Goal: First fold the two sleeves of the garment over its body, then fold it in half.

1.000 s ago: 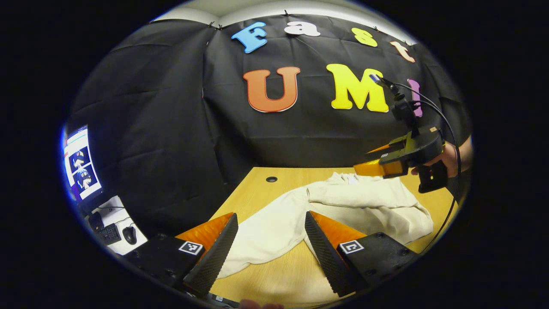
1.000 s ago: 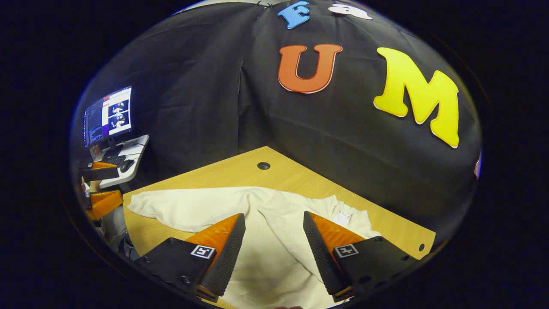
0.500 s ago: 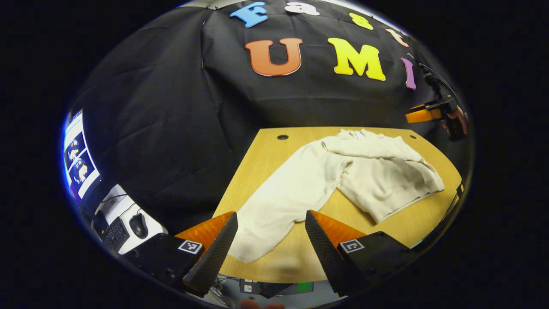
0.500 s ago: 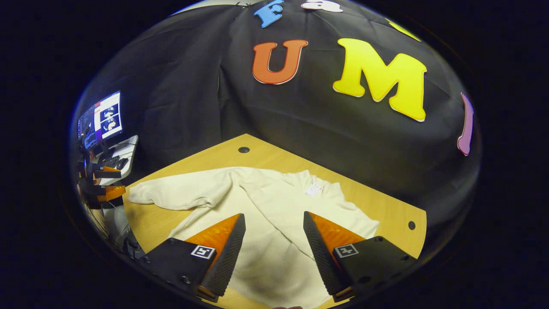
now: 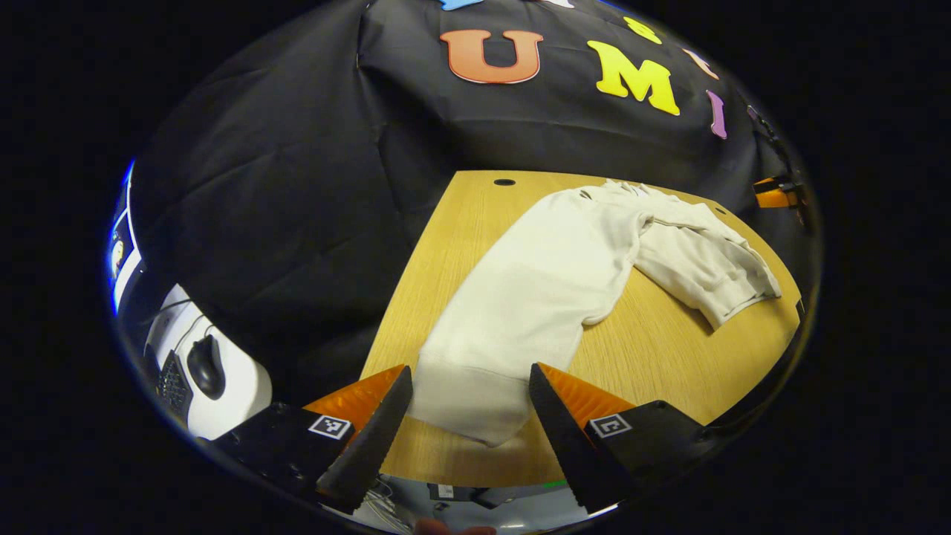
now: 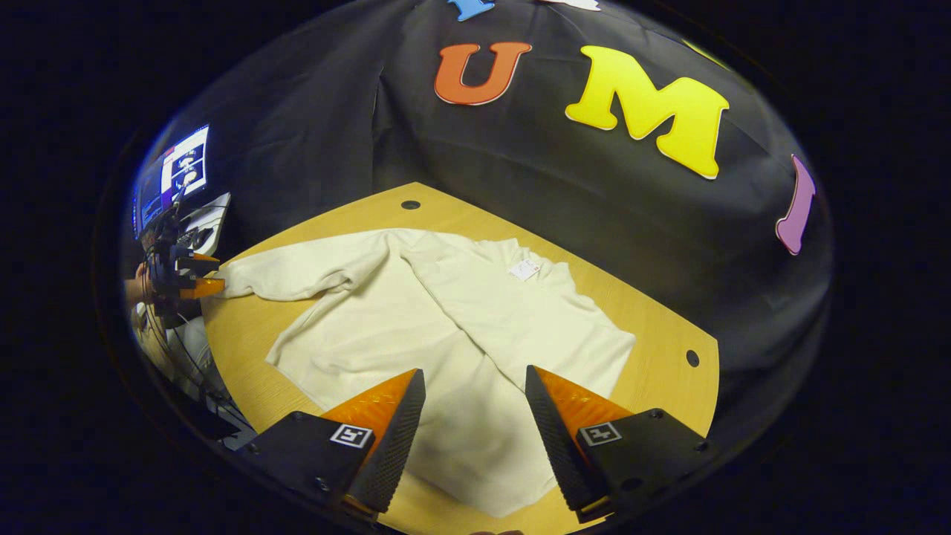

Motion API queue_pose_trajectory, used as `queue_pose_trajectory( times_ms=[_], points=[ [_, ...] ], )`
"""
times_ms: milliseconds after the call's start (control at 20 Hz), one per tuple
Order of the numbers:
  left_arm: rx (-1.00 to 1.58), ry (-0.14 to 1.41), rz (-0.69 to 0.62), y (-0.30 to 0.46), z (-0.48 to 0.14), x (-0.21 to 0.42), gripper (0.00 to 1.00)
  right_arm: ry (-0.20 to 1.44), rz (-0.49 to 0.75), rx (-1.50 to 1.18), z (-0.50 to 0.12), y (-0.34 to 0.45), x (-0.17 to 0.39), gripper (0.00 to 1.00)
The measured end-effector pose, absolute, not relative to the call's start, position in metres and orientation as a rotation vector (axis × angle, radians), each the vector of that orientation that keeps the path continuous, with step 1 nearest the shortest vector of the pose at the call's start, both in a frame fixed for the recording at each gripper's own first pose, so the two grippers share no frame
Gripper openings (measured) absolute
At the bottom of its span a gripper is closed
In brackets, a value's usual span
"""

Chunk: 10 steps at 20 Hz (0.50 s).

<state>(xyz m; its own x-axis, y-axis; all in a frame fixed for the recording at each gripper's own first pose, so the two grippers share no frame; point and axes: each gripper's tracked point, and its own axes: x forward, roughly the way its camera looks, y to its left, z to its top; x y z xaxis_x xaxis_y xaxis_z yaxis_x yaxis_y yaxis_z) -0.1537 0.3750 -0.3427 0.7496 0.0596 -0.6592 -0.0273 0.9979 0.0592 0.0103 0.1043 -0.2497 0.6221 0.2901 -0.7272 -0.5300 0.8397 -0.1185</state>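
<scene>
A cream long-sleeved garment (image 6: 371, 327) lies spread on the wooden table (image 6: 654, 327). One sleeve (image 6: 475, 416) is folded across the body and runs down between the fingers of my right gripper (image 6: 475, 375), which hovers open above it. The other sleeve (image 5: 535, 290) stretches out flat towards the table's edge. Its ribbed cuff (image 5: 464, 405) lies below and between the fingers of my left gripper (image 5: 469, 369), which is open and holds nothing. In the right gripper view the left gripper (image 6: 189, 279) hangs by that cuff. In the left gripper view the right gripper (image 5: 776, 195) is far off at the right.
The black cloth wall closes the table's back and side. The tabletop has round cable holes (image 5: 504, 182) (image 6: 692, 358). A white side desk (image 5: 245, 386) with a mouse (image 5: 206, 365) and keyboard stands left of the table, with a lit monitor (image 6: 172, 182) behind.
Both grippers have drawn back and up from the garment, staying open. The left one now sits over the outstretched sleeve's cuff at the table's edge; the right one looks down on the whole garment.
</scene>
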Motion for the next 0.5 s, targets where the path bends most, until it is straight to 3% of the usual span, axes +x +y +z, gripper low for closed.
queue_pose_trajectory(
  times_ms=[400, 500],
  points=[
    [0.081, 0.742, 0.034, 0.379, -0.354, -0.154, 0.98, 0.738, 0.493, -0.271, -0.235, 0.122, 0.011, 0.86],
    [0.068, 0.758, 0.02, 0.374, -0.355, -0.154, 0.9, 0.746, 0.497, -0.293, -0.236, 0.121, 0.01, 0.86]
  ],
)
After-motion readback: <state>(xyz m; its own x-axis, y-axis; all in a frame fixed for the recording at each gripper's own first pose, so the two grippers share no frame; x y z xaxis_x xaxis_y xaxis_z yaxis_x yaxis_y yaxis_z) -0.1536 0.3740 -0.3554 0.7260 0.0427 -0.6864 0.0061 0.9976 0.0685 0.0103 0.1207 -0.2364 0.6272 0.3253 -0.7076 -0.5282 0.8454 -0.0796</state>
